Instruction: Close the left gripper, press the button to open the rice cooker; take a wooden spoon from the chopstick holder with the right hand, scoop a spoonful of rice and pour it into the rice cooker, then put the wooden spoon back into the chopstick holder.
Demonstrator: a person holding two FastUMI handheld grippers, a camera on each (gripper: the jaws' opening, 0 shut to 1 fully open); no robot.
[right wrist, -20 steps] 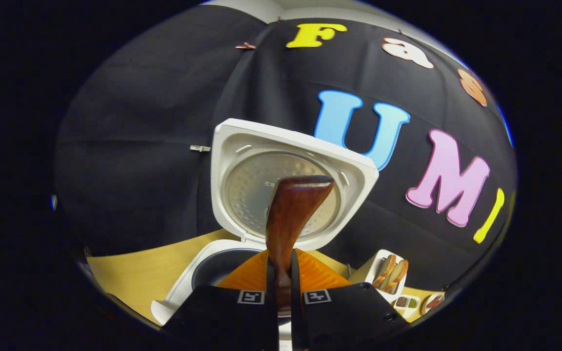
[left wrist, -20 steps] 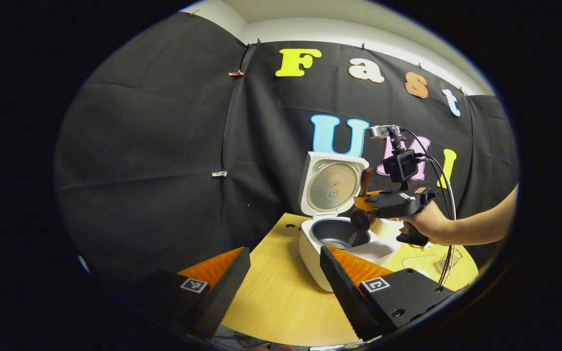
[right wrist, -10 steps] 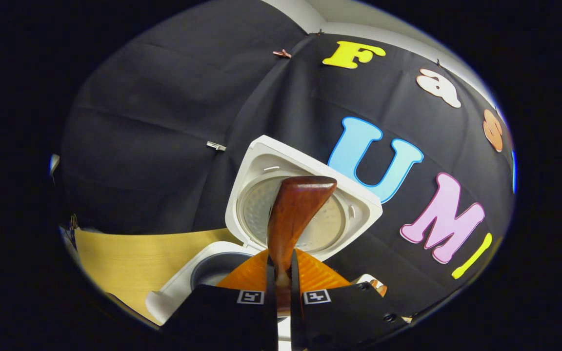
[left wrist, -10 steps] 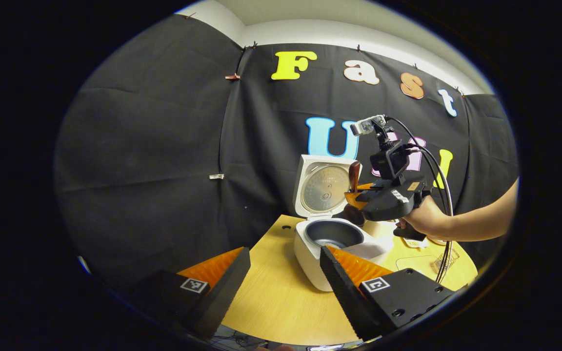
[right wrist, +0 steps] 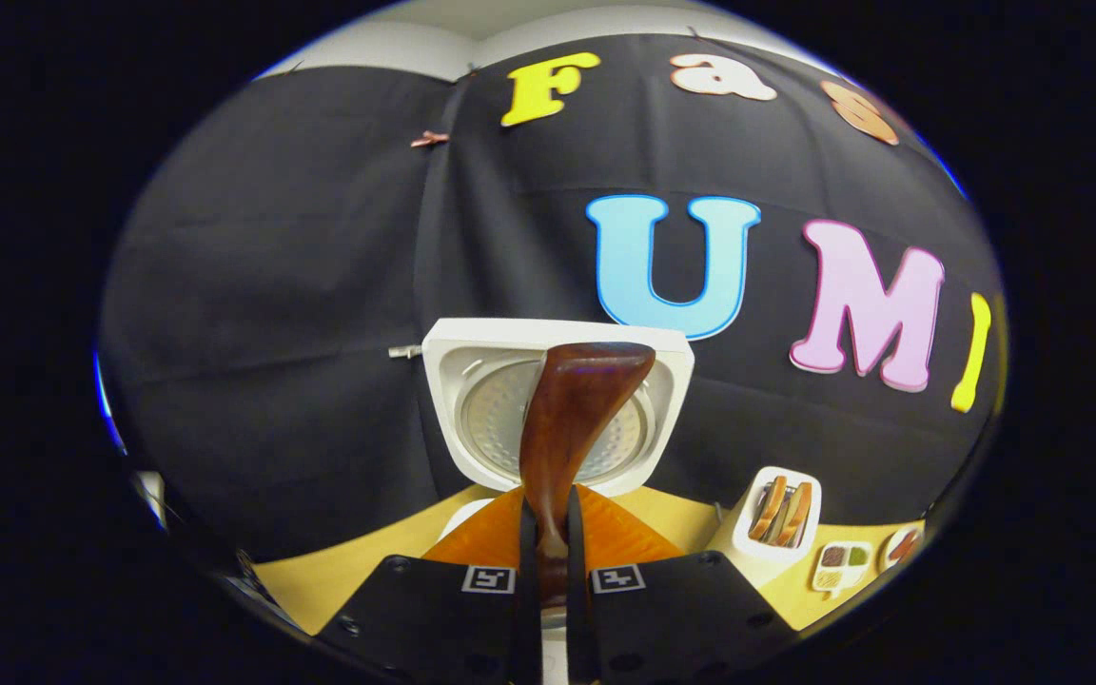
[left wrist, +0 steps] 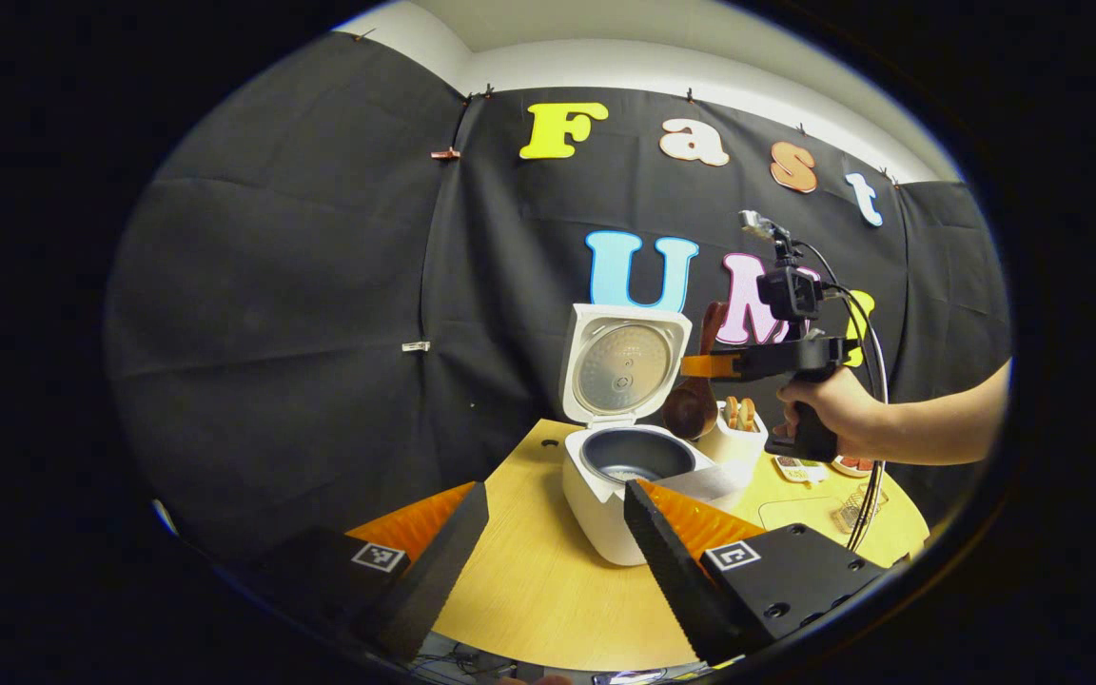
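Note:
The white rice cooker stands open on the round wooden table, its lid upright and a little rice in the dark pot. My left gripper hangs open in front of it, holding nothing. A hand holds my right gripper level, right of the lid, shut on the wooden spoon. The spoon's bowl hangs beside the cooker, just left of the white chopstick holder. In the right gripper view the spoon's handle rises between the shut fingers of my right gripper, in front of the lid.
The chopstick holder holds other wooden utensils. Small dishes lie to its right. A wire rack sits near the table's right edge. A black cable hangs from the right gripper.
My right gripper has risen from over the pot, swung right toward the chopstick holder and levelled out, still holding the spoon. The left gripper has barely moved.

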